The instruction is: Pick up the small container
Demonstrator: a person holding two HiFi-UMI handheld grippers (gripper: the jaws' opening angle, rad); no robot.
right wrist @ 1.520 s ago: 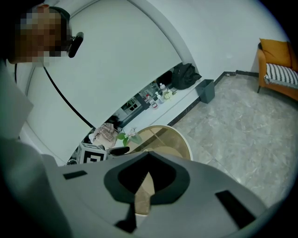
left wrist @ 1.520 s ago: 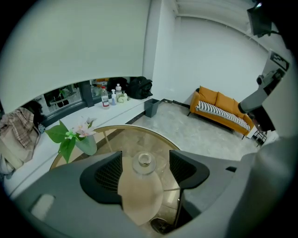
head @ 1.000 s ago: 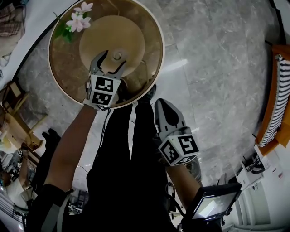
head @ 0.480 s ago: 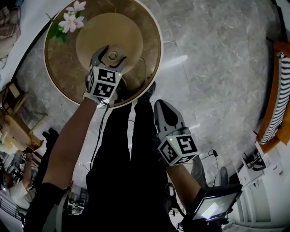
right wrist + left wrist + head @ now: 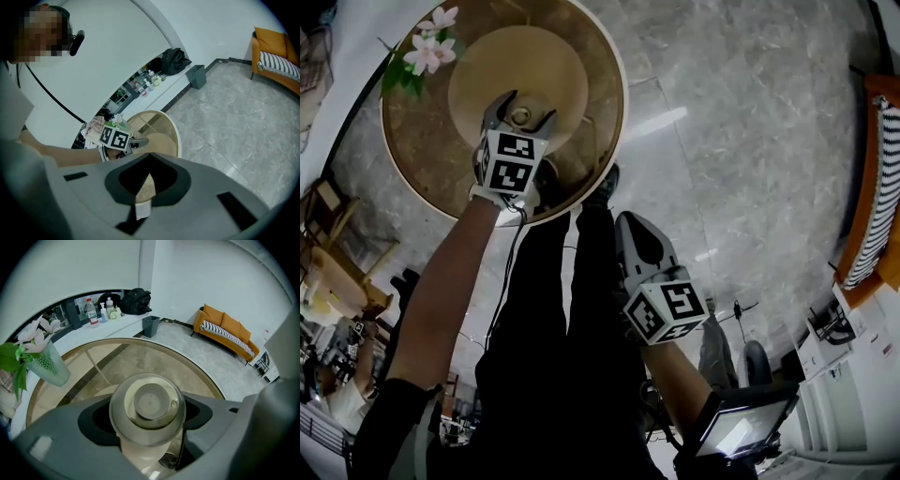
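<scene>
Landmark: tan round disc (image 5: 553,66) under the glass top of the round, pale-rimmed bench (image 5: 614,112).
Task thing: small clear round container with a flat lid (image 5: 150,404), standing upright on the glass over the disc's near edge.
Left hand-held gripper (image 5: 524,105): jaws spread, one on each side of the container. The left gripper view shows the lid centred in the gap. I cannot tell whether either pad is touching the wall.
Change over the last second: the left hand-held gripper has pushed forward toward the disc's middle. The container was near the jaw tips and now sits deeper between the jaws. The spread looks much the same as before, with no closing seen.
Right hand-held gripper (image 5: 631,223): jaws pressed together with nothing in them. It is well apart from the disc, off the bench, over the grey floor by the person's legs, and its place is unchanged.
Other item: frosted glass vase with pink flowers (image 5: 47,364), beyond the disc's left side at the bench rim and clear of the approach.
Meaning for the task: judged as reach complete and grasp not yet made.
Next step (judgement): close squarely on the wall, then lift straight up.
Risk (judgement): the smooth round wall could slip or tip if the pinch lands off-centre.
</scene>
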